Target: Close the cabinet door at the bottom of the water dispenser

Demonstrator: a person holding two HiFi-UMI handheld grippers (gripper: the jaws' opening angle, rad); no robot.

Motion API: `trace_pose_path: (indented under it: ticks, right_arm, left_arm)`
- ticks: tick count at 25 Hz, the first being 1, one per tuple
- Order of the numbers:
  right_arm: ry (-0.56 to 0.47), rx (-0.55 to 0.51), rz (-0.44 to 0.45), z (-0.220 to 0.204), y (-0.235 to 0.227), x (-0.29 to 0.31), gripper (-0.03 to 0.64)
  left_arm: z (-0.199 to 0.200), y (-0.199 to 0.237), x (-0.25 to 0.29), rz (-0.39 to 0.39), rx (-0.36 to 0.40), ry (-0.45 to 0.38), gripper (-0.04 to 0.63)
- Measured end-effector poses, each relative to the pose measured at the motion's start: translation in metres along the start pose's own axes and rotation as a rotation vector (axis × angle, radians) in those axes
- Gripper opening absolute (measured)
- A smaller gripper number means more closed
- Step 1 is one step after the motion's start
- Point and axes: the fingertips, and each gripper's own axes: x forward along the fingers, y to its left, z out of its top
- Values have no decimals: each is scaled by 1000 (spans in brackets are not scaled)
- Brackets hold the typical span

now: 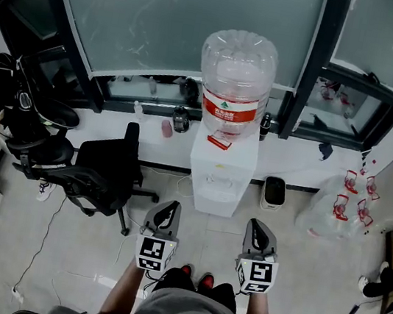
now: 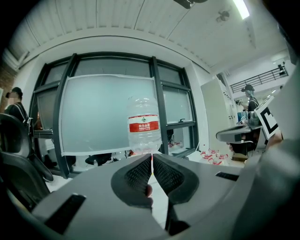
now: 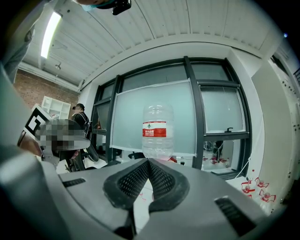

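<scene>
- Black chair stands on the pale floor, well to the left of the left jaws and a little beyond them.
- Left gripper is held out in front of the person. Its jaws are pressed together at the tips with nothing between them.
- White dispenser stands straight ahead, beyond both pairs of jaws. It sits roughly midway between the two grippers and is well apart from each.
- Clear bottle with a red label sits upright on the dispenser. In each gripper view it rises just above the jaw tips.
- Cabinet door at the dispenser's foot cannot be made out. The head view looks steeply down on the top and front, and both gripper views hide the lower part behind their own jaws.
- Right gripper is level with the left one. Its jaws are also closed tip to tip and empty.
- Small black bin stands just right of the dispenser, beyond the right jaws.
- Clear bag of red-and-white items lies farther right on the floor.
</scene>
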Motion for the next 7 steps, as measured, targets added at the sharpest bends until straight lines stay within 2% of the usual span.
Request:
trace_pose_path:
  ticks: [7]
  right_arm:
    - [4, 2, -3, -3, 0, -3, 17]
  left_arm:
    - [1, -5, -2, -8, 6, -9, 32]
